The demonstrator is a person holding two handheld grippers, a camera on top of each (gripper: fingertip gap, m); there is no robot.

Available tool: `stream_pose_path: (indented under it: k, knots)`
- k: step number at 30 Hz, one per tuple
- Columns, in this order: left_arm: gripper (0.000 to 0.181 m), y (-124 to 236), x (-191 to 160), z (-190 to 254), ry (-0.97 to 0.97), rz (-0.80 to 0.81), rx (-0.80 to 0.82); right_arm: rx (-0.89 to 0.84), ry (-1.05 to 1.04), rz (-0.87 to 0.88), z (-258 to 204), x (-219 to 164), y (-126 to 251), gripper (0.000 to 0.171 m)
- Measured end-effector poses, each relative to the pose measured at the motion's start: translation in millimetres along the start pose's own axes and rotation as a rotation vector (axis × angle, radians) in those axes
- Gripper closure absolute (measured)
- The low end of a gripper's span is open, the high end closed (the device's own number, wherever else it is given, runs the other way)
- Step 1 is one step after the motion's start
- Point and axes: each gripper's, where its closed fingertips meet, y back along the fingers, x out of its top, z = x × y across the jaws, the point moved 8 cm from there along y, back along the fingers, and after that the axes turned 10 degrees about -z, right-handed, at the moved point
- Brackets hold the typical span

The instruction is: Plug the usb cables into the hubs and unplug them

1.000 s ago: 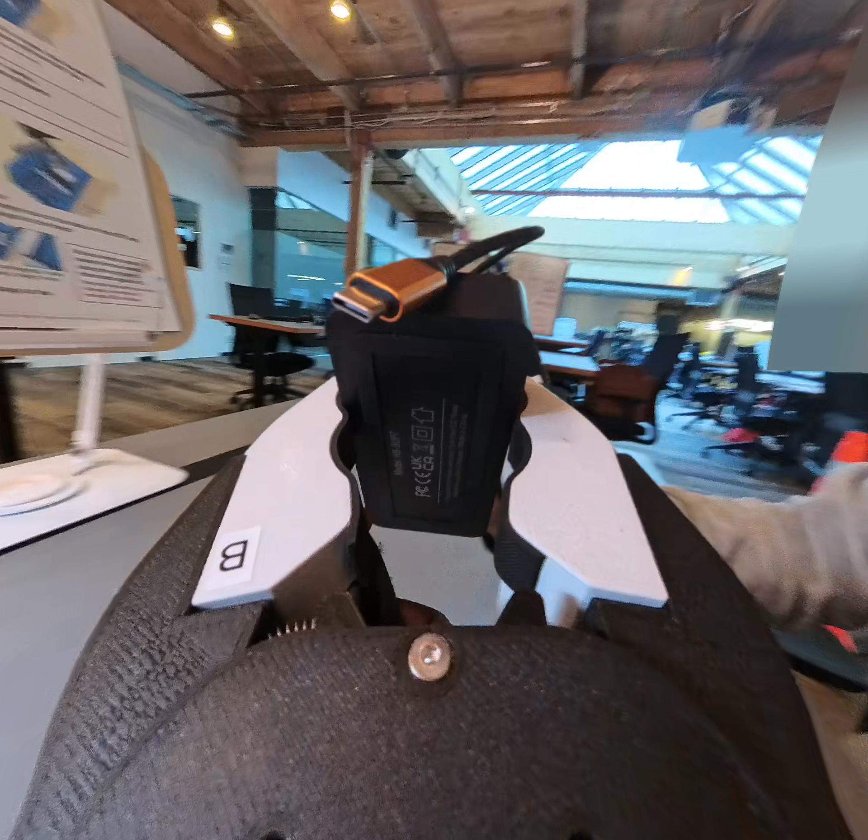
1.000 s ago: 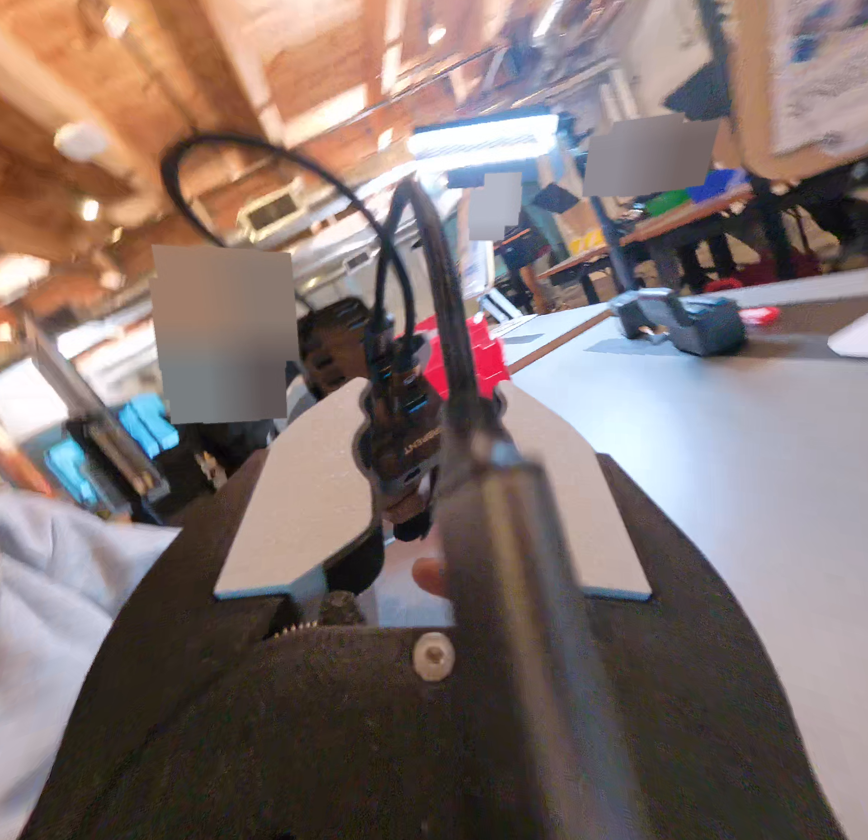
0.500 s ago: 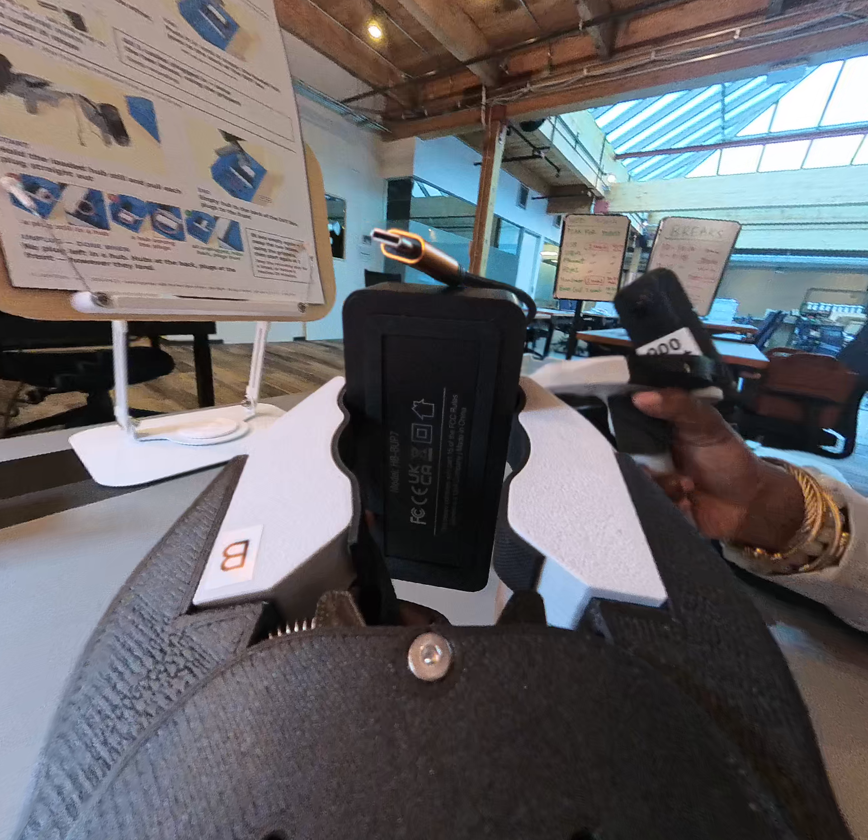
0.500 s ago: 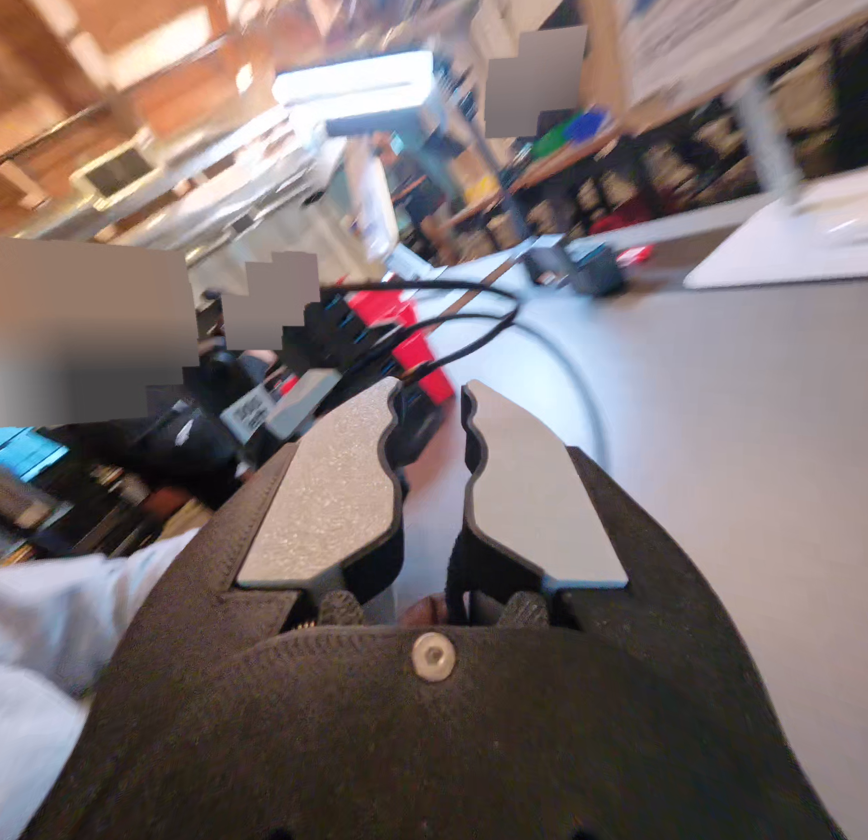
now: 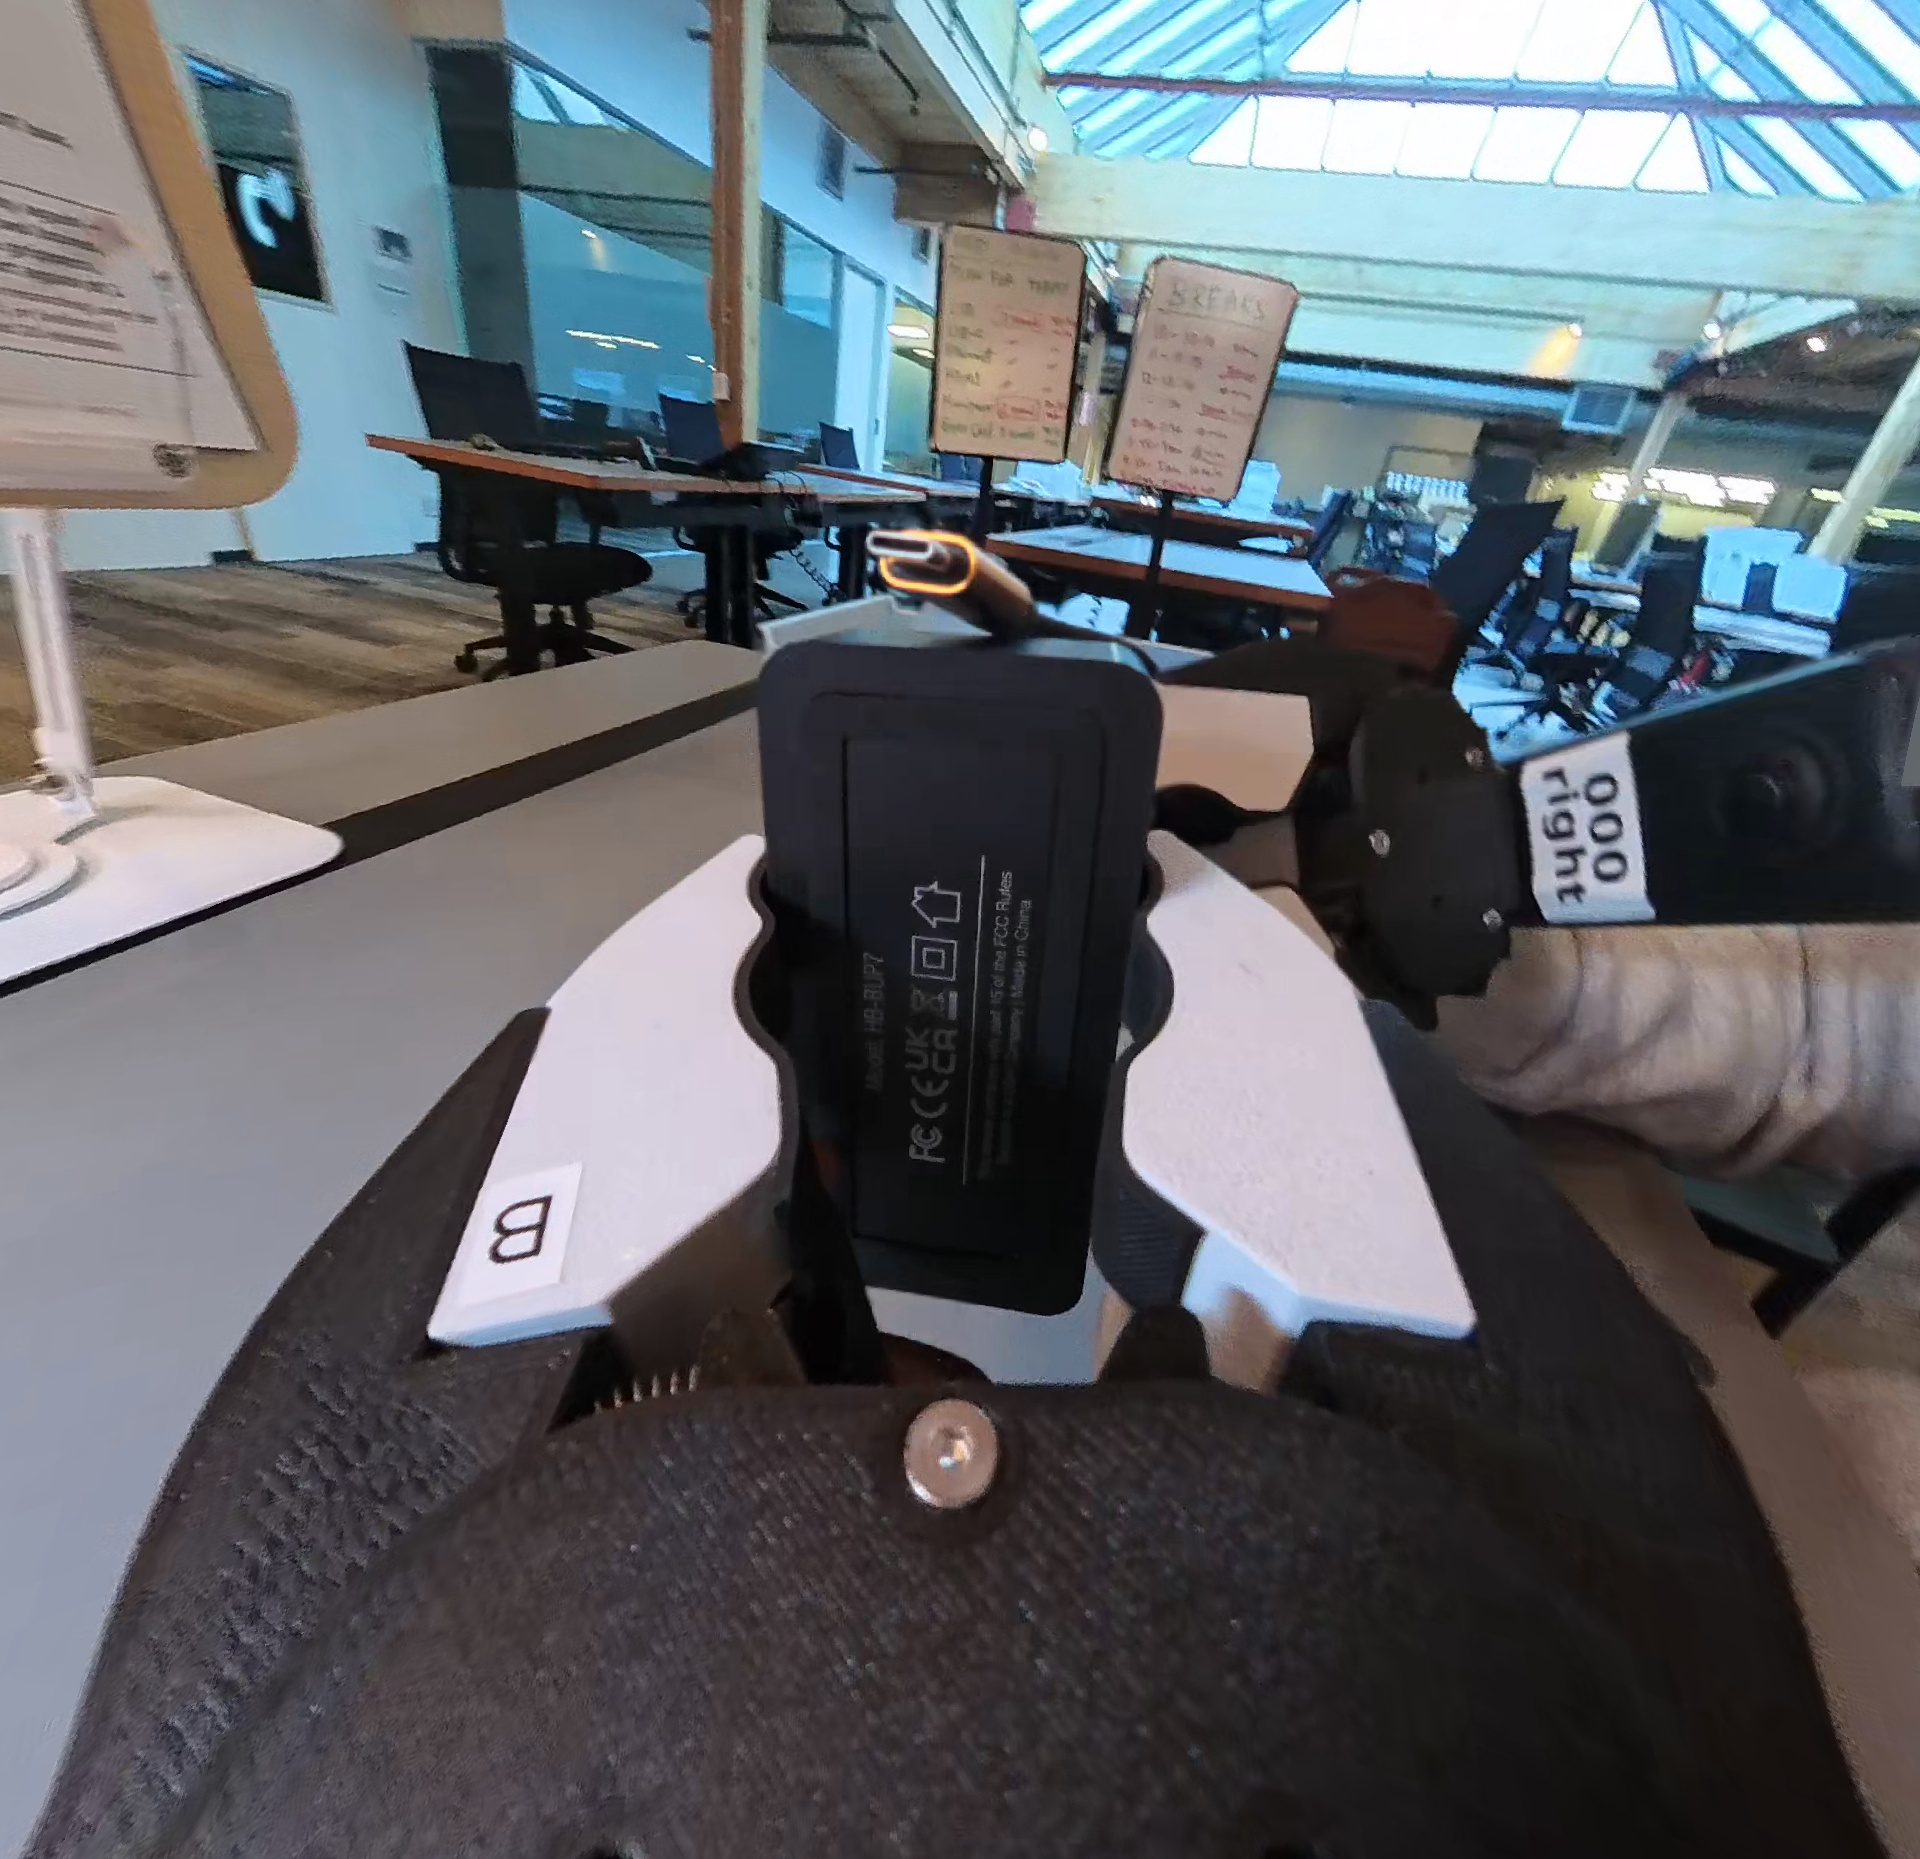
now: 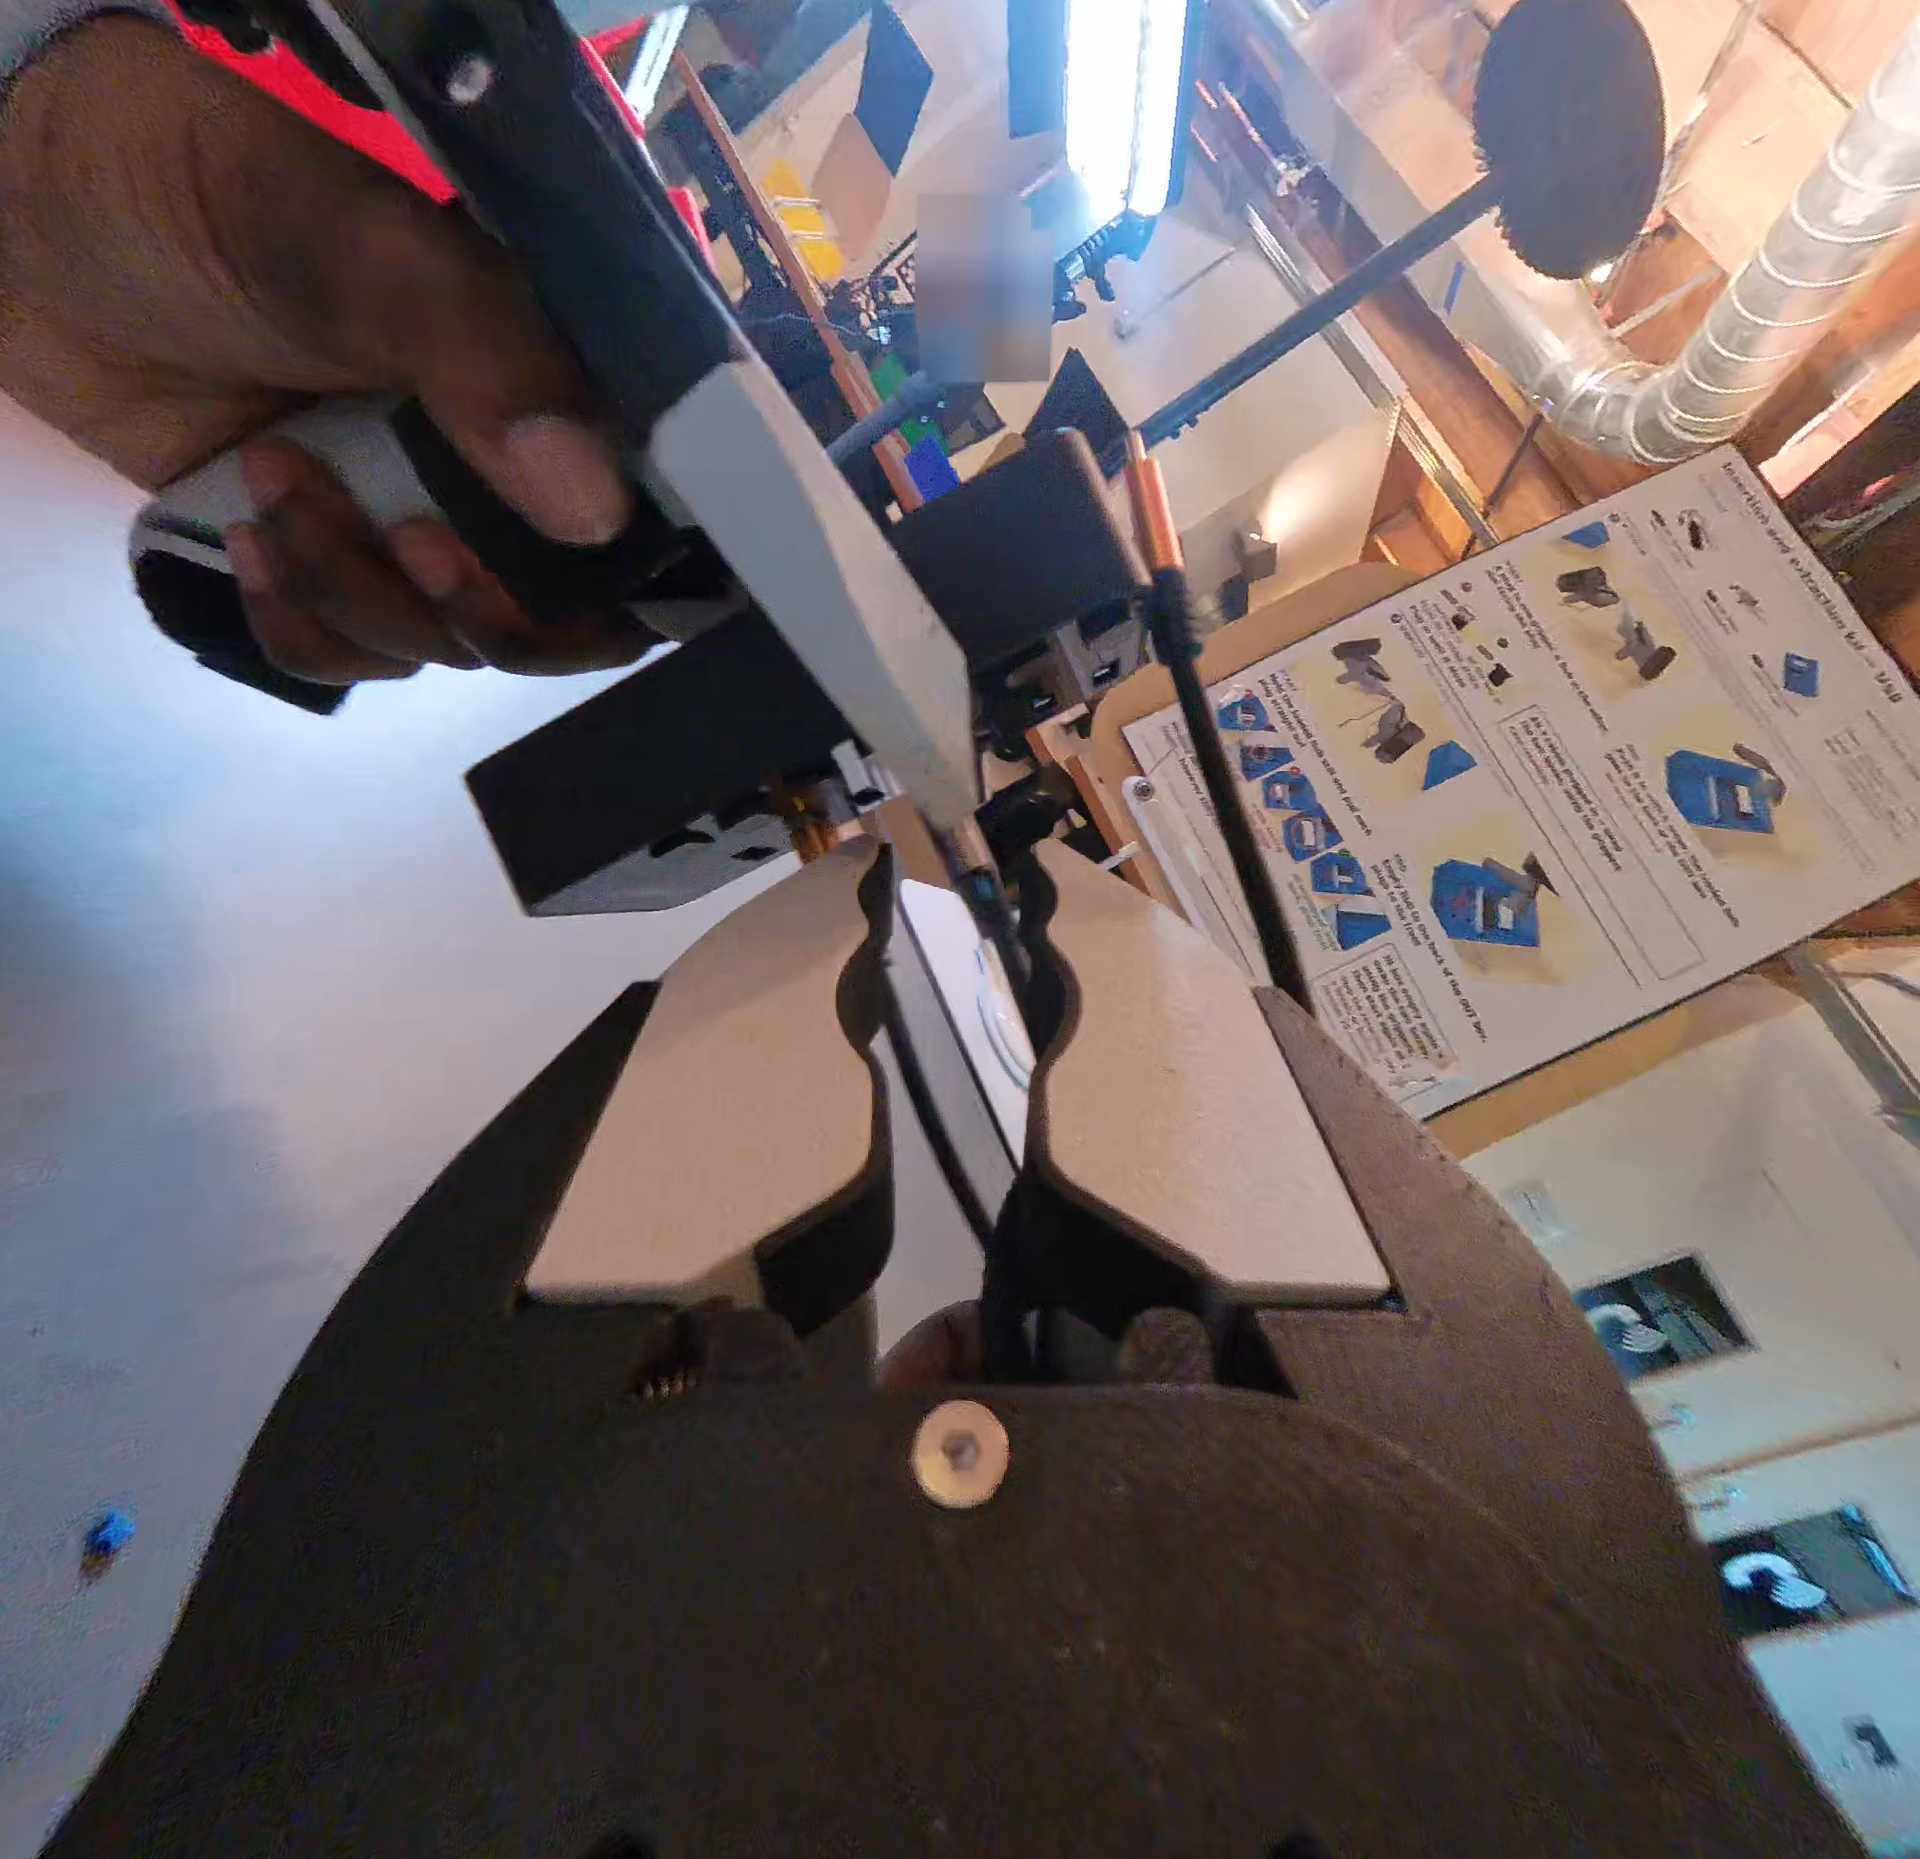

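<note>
Our left gripper (image 5: 951,988) holds the black hub (image 5: 956,962) upright between its fingers, above the grey desk (image 5: 260,1061), its orange-tipped USB plug (image 5: 925,566) sticking up behind. Our right gripper (image 6: 961,936) has narrow fingers around a thin black cable (image 6: 1003,936) (whether clamped, we cannot tell).

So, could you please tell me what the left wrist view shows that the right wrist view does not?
Only the left wrist view shows the printed flat face of the black rectangular hub, clamped in the left gripper, and two standing whiteboards. Only the right wrist view shows the hub's port side, the bare hand holding the left gripper, and a silver ribbed duct. Both show the hub and its copper-orange USB-C plug.
</note>
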Motion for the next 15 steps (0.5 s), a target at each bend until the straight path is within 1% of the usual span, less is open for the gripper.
stream_pose_path:
  k: [1, 2, 4, 6, 8, 12, 15]
  knots:
    - [0.119, -1, 0, 2, -0.016, -0.016, -0.019, -0.011, 0.015, -0.012, 1, 0, 0, 0.148]
    - [0.119, -2, -1, 4, -0.03, -0.029, -0.03, -0.011, 0.037, -0.019, 1, -1, 0, 0.15]
    - [0.119, -4, -3, 7, -0.046, -0.054, -0.041, 0.004, 0.096, -0.027, -2, -3, 1, 0.159]
    - [0.118, -5, -5, 5, -0.047, -0.075, -0.047, 0.002, 0.163, -0.05, -5, -4, 0, 0.16]
    - [0.116, -4, -6, 4, -0.018, -0.097, -0.085, 0.003, 0.2, -0.053, -6, -4, 1, 0.161]
    - [0.106, -4, -7, 4, -0.002, -0.155, -0.159, 0.083, 0.193, -0.017, -10, -3, 4, 0.162]
    - [0.111, -4, -11, 8, -0.049, -0.234, -0.193, 0.071, 0.221, -0.006, -12, -2, 4, 0.161]
